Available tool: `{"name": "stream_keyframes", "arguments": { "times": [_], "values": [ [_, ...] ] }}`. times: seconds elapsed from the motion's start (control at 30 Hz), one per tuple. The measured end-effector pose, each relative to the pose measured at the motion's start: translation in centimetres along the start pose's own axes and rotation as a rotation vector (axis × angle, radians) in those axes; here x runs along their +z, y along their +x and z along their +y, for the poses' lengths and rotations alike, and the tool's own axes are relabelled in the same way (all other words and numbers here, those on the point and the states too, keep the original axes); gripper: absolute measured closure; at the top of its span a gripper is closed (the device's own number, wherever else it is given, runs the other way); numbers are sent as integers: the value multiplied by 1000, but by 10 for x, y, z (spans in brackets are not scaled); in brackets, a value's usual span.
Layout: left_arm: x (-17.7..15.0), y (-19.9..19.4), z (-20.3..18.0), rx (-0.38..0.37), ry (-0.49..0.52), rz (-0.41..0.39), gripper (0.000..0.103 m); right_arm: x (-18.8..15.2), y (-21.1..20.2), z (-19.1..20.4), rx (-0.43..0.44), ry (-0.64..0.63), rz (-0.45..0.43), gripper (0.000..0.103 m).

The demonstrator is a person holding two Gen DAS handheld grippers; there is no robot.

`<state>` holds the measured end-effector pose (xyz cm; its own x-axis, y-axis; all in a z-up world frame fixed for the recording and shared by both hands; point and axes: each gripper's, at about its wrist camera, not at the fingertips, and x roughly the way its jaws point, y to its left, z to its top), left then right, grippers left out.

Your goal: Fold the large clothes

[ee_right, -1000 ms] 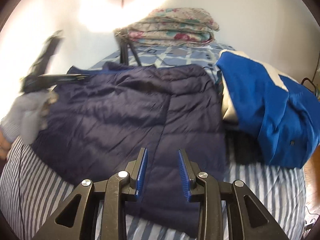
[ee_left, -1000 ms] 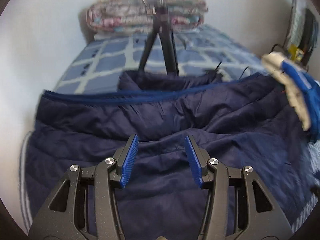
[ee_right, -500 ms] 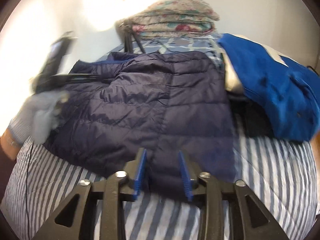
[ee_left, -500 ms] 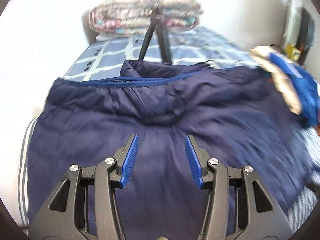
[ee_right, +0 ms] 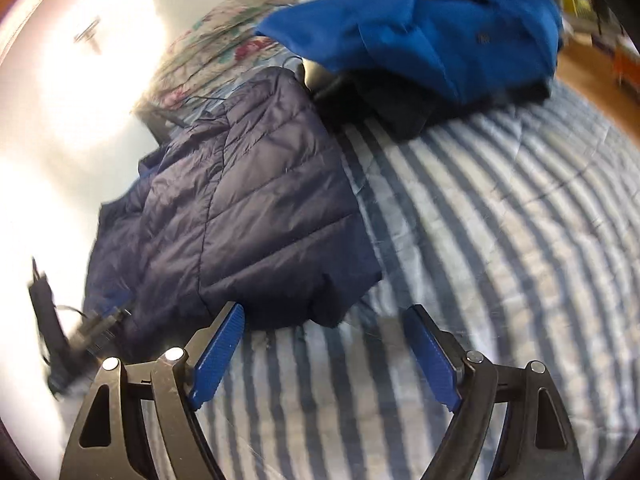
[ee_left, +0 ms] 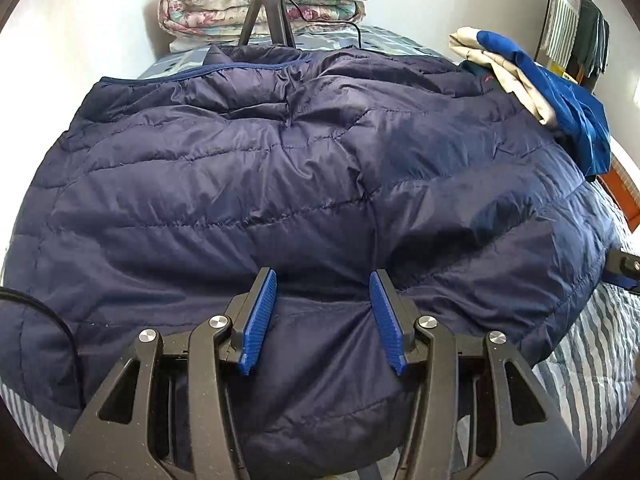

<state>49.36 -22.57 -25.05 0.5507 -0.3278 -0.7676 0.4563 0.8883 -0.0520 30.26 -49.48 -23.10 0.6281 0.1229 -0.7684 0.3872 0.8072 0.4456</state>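
A navy quilted puffer jacket (ee_left: 280, 184) lies spread over the striped bed. My left gripper (ee_left: 321, 276) hovers low over its near hem, jaws half apart, with fabric under the tips and no pad pressing on it. The right wrist view is tilted and shows the jacket (ee_right: 248, 208) stretching away to the left. My right gripper (ee_right: 324, 310) is opening wide just above the sheet. The jacket's near corner reaches in between its blue fingertips (ee_right: 224, 332) without touching them. A piece of the right gripper (ee_left: 624, 268) shows at the jacket's right edge.
A blue and beige garment pile (ee_left: 560, 92) sits at the jacket's far right, also the blue garment (ee_right: 420, 28). A folded floral quilt (ee_left: 264, 0) and a tripod (ee_left: 268, 20) stand at the head of the bed. Striped sheet (ee_right: 500, 220) spreads to the right.
The left gripper came down and nearer, so the jacket fills its view. The right gripper rolled, sank to the jacket's near corner, and its jaws spread wide.
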Motion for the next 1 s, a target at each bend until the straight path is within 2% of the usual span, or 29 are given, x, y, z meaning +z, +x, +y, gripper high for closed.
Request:
{"name": "stream_keyframes", "arguments": {
  "times": [0.07,0.2,0.27,0.47,0.67,0.73,0.83,0.87,0.9,1.0],
  "values": [
    [-2,-11,6,-16,-33,-6,53,4,7,2,15,35,-3,12],
    [-17,-57,27,-55,-113,-71,53,17,17,14,-5,46,-24,12],
    [-33,-87,37,-26,-118,-119,53,23,22,17,3,85,-16,13],
    [-78,-150,65,-37,-154,-139,53,26,20,18,-16,158,-25,15],
    [-107,-176,80,-18,-150,-139,53,19,19,-3,-21,288,-55,20],
    [-112,-173,83,-6,-147,-134,53,21,17,-1,-17,292,-63,31],
    [-119,-169,92,-30,-181,-119,53,27,13,7,-16,270,-67,48],
    [-121,-169,95,-31,-187,-117,53,29,11,11,-28,252,-74,53],
    [-123,-168,97,-28,-190,-115,53,32,9,17,-42,225,-83,65],
    [-127,-169,101,-24,-198,-112,53,38,-1,36,-69,127,-117,82]
  ]
}}
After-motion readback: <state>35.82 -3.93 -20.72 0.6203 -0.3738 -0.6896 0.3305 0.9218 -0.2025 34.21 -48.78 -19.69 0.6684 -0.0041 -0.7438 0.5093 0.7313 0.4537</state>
